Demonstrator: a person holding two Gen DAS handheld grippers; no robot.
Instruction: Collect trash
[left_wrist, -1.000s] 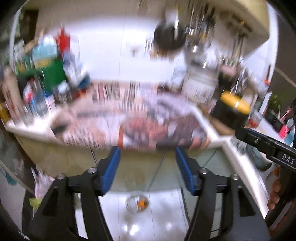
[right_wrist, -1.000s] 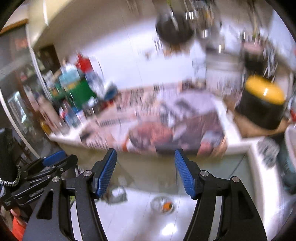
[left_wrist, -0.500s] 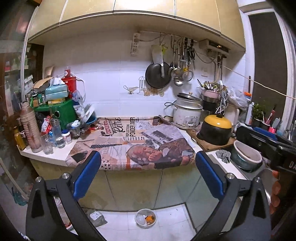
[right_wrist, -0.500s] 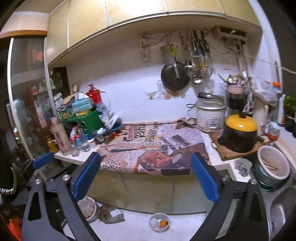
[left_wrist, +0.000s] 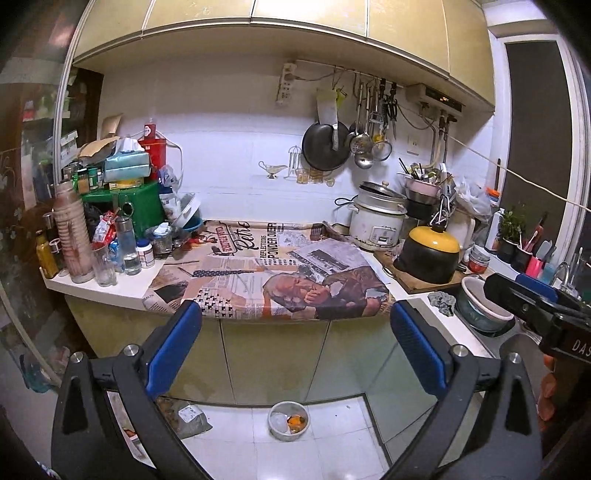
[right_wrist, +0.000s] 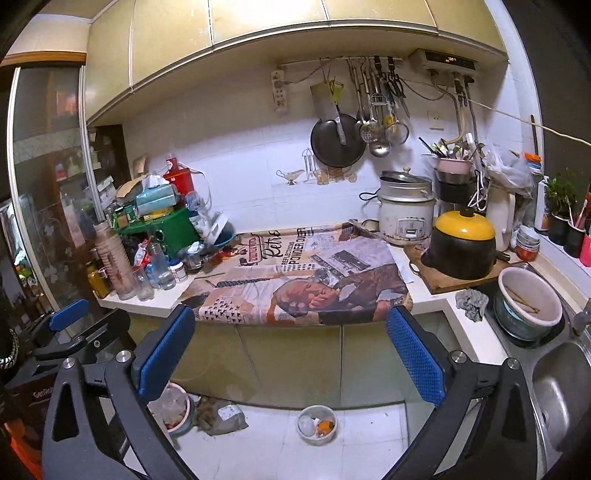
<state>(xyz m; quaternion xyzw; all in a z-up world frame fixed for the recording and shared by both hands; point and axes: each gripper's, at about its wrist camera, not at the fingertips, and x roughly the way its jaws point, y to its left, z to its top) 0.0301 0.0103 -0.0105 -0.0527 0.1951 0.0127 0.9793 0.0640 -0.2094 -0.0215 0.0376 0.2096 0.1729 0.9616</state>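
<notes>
Newspaper (left_wrist: 280, 280) covering table (left_wrist: 110, 291), frame centre: headline "PONDER OVER". Left gripper (left_wrist: 295, 339), right gripper (right_wrist: 290, 341): level, jaws wide, just opened, empty.

Sharp, evenly lit frames with heavy fisheye bending; corners black, left cabinet perhaps slightly dim.
</notes>
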